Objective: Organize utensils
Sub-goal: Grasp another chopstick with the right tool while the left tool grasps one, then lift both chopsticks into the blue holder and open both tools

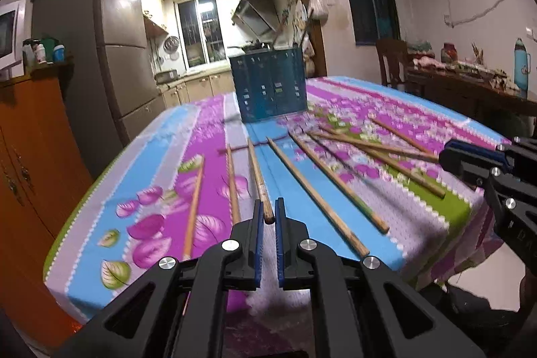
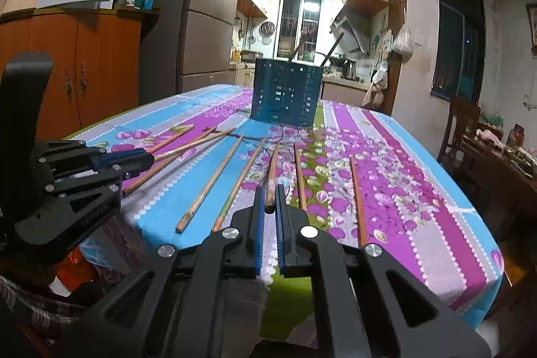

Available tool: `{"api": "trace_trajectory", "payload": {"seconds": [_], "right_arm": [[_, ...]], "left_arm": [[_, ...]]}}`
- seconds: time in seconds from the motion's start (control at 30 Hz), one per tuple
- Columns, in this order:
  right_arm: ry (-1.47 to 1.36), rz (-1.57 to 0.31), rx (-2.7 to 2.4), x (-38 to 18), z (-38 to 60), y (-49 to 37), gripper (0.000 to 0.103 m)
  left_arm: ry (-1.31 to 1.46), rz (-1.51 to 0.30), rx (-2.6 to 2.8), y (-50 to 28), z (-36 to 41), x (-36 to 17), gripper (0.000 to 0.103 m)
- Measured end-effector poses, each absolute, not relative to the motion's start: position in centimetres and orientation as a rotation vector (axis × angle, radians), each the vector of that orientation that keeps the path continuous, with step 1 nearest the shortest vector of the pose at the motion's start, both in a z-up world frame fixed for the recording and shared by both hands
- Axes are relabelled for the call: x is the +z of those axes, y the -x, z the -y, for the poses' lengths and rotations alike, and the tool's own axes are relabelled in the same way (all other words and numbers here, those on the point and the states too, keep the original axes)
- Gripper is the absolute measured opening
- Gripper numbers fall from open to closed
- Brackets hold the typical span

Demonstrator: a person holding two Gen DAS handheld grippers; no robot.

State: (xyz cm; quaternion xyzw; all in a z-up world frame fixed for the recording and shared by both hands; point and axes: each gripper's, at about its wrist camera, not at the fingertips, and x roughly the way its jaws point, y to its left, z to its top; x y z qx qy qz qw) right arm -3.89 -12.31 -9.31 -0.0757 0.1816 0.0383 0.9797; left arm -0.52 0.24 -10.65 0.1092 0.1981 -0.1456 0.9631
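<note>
While both of my grippers sit at the near edge of the table (image 1: 161,130), I am at the pick-up step of the job. Wooden chopsticks lie spread on the flowery cloth (image 2: 419,190), and the blue holder (image 1: 270,86) stands upright at the far side, well apart from them. 2 or 3 sticks already poke out of the holder's top.

My left gripper (image 1: 268,217) has its jaws a little apart, 1 on each side of the thick near end of a stick (image 1: 256,170). I cannot tell if the blue pads touch the stick, so I cannot say if it is clamped or just lined up.

My right gripper (image 2: 269,203) looks much the same. Its jaws stand on both sides of the near end of another stick (image 2: 272,170), with a thin gap. Here too I cannot tell if it is squeezing.

About 4 more sticks lie to the right of the left one, and some of those cross each other. About 2 lie to its left.

I think the next move is to squeeze each stick firmly near its thick end, lift it clear of the cloth, and carry it to the far holder. Then I must tip the stick up so it drops in. The sticks are thin and round, so they could roll or slip out.
</note>
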Motion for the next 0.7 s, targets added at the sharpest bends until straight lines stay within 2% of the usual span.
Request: {"api": "trace_trajectory", "payload": {"seconds": [0.7], "right_arm": [[0.120,-0.163,0.167,-0.3,14.3,2.4,0.005]], "left_arm": [[-0.095,-0.143,-0.329,0.5,-1.9,0.8,0.007]]}}
